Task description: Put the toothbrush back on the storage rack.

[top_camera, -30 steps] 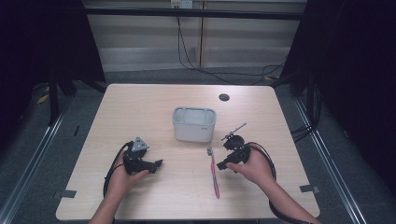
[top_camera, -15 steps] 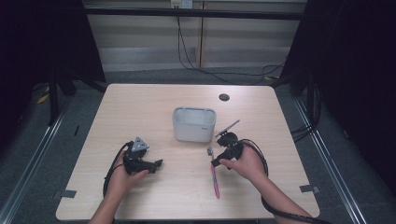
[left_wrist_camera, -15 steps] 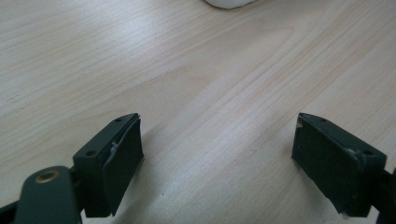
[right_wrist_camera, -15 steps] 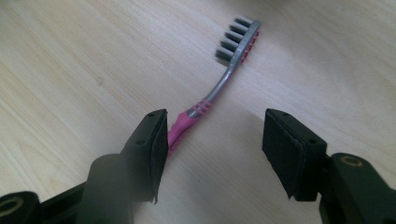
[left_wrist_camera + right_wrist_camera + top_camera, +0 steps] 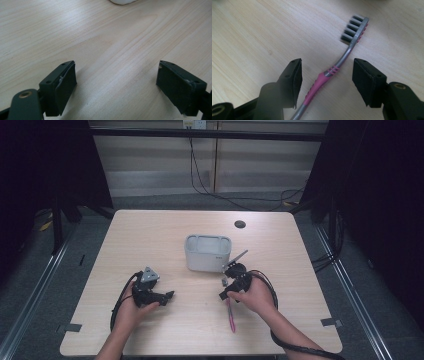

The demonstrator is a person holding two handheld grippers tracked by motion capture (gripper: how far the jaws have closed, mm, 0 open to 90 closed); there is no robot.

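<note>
A toothbrush with a pink and grey handle and dark bristles lies flat on the wooden table, in front of a pale grey box. My right gripper hovers over its head end, held by a hand. In the right gripper view the right gripper stands open and the toothbrush lies between the jaws, with neither pad touching it. My left gripper rests at the table's front left; in the left gripper view the left gripper is open over bare wood.
A small black round disc sits near the table's far right. Cables trail from both grippers toward the front edge. The pale grey box's bottom edge peeks in at the top of the left gripper view.
The right hand and its gripper have slid left, toward the toothbrush's head end. The left hand has stayed where it was.
</note>
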